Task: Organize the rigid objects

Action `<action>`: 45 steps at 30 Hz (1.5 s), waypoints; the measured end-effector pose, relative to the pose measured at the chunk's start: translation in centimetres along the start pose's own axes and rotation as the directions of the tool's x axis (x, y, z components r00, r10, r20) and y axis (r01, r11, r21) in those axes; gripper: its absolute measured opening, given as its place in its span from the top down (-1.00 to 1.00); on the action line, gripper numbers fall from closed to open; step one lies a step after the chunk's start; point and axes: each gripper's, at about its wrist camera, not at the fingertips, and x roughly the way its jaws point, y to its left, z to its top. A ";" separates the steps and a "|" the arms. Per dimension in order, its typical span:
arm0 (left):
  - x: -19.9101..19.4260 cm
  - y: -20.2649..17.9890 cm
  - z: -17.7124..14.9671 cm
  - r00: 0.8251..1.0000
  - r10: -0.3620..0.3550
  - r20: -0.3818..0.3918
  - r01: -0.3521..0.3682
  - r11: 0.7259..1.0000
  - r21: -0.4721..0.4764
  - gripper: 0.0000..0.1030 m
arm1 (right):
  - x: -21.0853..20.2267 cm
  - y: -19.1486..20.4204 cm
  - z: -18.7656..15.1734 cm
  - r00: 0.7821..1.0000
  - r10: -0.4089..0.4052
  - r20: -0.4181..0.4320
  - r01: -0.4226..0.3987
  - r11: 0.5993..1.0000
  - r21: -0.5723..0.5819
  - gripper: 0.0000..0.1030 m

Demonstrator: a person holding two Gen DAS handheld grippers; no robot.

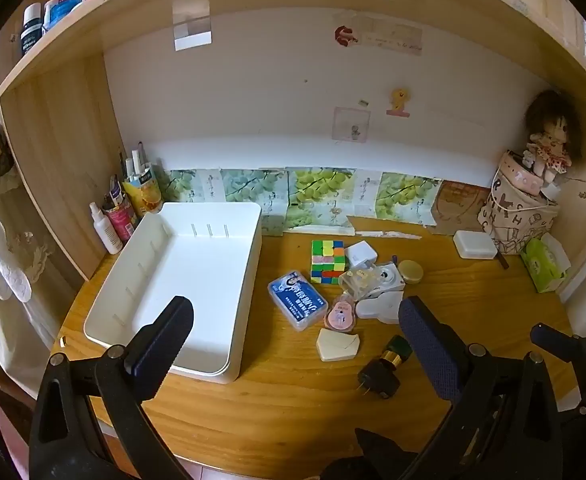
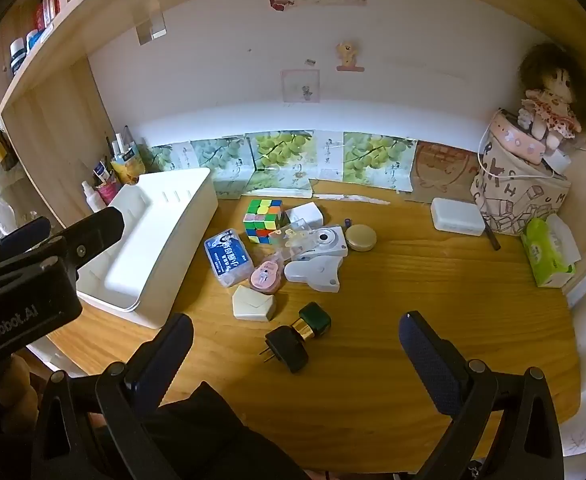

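Your left tool (image 1: 293, 336) is wide open and holds nothing. Your right tool (image 2: 297, 344) is wide open too, with nothing in it. Between the right tool's fingers, low in the frame, lies the black plug (image 2: 287, 347) on the counter (image 2: 413, 288). Just above it sit the cream box (image 2: 253, 304), blue card box (image 2: 228, 257) and colour cube (image 2: 263, 221). At the left is the white tray (image 1: 181, 280).

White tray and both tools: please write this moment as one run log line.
left tool: open, holds nothing | right tool: open, holds nothing | white plastic tray: empty | multicoloured puzzle cube: on desk
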 end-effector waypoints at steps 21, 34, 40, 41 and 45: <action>2.2 1.1 0.0 0.993 -0.034 -0.110 0.029 0.999 -0.044 -0.98 | 0.7 0.4 0.2 1.000 -0.011 -0.019 0.011 1.000 -0.010 -1.00; 2.2 1.1 0.0 0.993 -0.039 -0.115 0.035 0.999 -0.040 -0.98 | 1.3 0.7 0.4 0.998 -0.025 -0.051 0.023 0.999 -0.032 -1.00; 2.3 0.9 -0.1 0.993 -0.034 -0.117 0.030 0.999 -0.034 -0.98 | 1.4 1.0 0.3 0.998 -0.027 -0.054 0.025 0.999 -0.036 -1.00; 2.3 0.9 -0.1 0.992 -0.033 -0.119 0.029 0.999 -0.034 -0.98 | 1.4 1.0 0.3 0.998 -0.027 -0.054 0.025 0.999 -0.037 -1.00; 2.4 1.1 -0.3 0.991 -0.035 -0.128 0.030 0.999 -0.037 -0.98 | 1.6 1.2 0.1 0.997 -0.028 -0.065 0.025 0.999 -0.047 -1.00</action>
